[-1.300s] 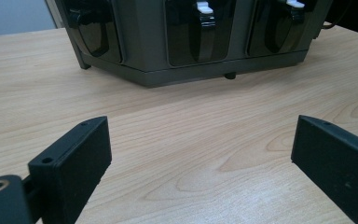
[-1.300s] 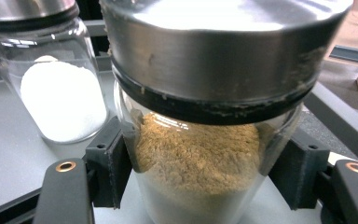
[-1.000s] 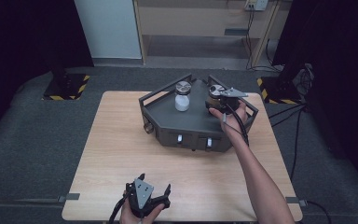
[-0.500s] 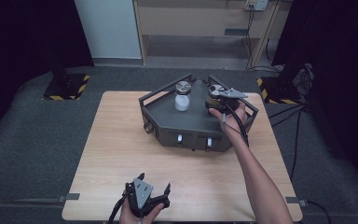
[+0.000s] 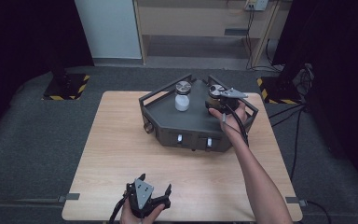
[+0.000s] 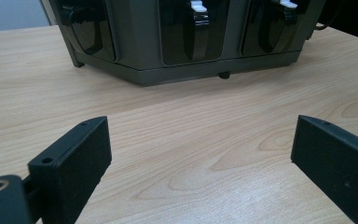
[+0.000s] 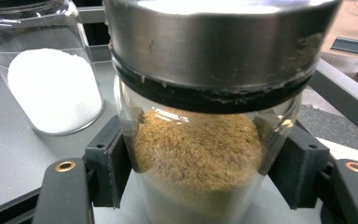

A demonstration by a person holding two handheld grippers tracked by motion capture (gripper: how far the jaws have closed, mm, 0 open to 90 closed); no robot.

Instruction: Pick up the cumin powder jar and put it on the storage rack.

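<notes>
Glass jar of brown powder with a metal lid [image 7: 200,154] stands on the flat top of the dark grey angular rack [image 5: 168,122], near that rack's far right corner, and the right gripper [image 5: 220,99] has its jaws pinched on the jar's glass wall just under the black seal ring. In the right gripper view both black pads press against the glass from either side. A second glass jar, holding white powder [image 5: 182,96], stands just beside it toward the rack's middle, apart from the first jar with a gap of bare grey top between them. A raised metal rail runs along the rack's right edge, close behind the held jar, so room on that side is tight; upward the way is free.

At the near edge of the pale wooden surface [image 5: 112,154] the left gripper [image 5: 153,187] rests in the person's hand, its jaws spread wide with bare wood between them. A broad stretch of open surface lies between this gripper and the rack's front face, where two small white levers show. The rack's front left corner sits well in from the surface's left edge.
</notes>
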